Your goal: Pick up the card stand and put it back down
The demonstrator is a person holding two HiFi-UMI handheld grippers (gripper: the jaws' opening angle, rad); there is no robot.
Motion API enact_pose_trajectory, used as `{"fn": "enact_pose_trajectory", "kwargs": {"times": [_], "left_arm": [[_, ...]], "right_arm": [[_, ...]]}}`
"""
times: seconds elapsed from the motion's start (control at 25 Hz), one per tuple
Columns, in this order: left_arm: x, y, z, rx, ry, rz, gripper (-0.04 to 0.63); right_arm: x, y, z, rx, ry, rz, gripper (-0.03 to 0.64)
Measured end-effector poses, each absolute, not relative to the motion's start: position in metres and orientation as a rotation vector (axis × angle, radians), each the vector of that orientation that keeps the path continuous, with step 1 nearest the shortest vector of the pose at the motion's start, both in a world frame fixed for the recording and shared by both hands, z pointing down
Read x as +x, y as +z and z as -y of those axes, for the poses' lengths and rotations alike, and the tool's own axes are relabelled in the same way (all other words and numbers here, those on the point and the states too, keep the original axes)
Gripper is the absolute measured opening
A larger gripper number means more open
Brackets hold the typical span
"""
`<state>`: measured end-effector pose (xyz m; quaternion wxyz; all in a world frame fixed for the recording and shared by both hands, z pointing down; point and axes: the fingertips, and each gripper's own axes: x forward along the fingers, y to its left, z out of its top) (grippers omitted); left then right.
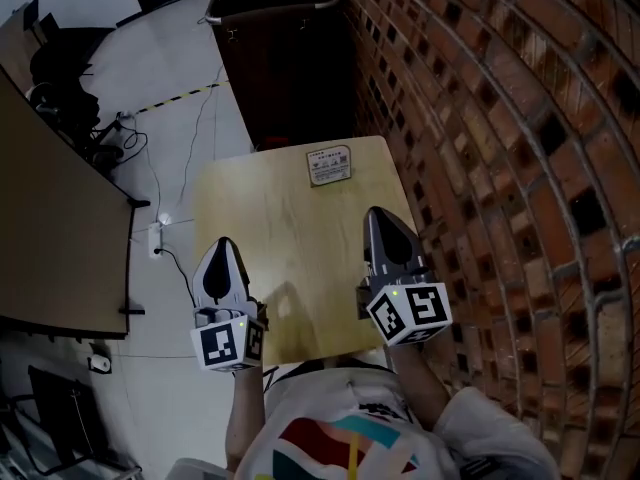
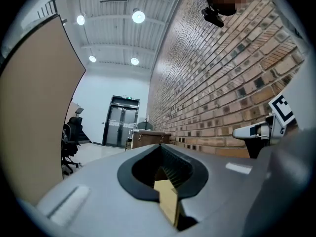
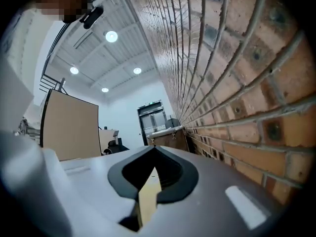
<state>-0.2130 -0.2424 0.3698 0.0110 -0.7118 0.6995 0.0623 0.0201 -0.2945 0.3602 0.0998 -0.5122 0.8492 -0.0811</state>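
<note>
The card stand (image 1: 329, 165), a small upright sign with a printed card, stands at the far edge of the small wooden table (image 1: 290, 258). My left gripper (image 1: 222, 244) hovers over the table's near left edge, jaws together and empty. My right gripper (image 1: 376, 212) is raised over the near right side, close to the brick wall, also shut with nothing in it. Both point away from me, well short of the stand. In the left gripper view the jaws (image 2: 160, 146) meet at the tip; in the right gripper view the jaws (image 3: 154, 148) meet too. Neither gripper view shows the stand.
A brick wall (image 1: 500, 118) runs right beside the table. A dark cabinet (image 1: 285, 58) stands just past the table's far edge. A brown partition (image 1: 50, 218) is at the left, with cables and a power strip (image 1: 156, 238) on the floor between.
</note>
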Motion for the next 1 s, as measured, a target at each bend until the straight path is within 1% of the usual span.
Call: {"fn": "enact_pose_trajectory", "kwargs": {"times": [0.2, 0.44, 1.0], "left_arm": [[-0.196, 0.345, 0.237, -2.238, 0.257, -2.112, 0.005], [-0.194, 0.321, 0.231, -2.228, 0.348, -2.074, 0.005], [-0.2, 0.321, 0.227, -2.221, 0.357, -2.084, 0.005]], "right_arm": [[0.017, 0.37, 0.287, -1.565, -0.17, -2.599, 0.0], [0.008, 0.365, 0.279, -1.567, -0.127, -2.617, 0.0], [0.004, 0.344, 0.276, -1.541, -0.088, -2.597, 0.0]]}}
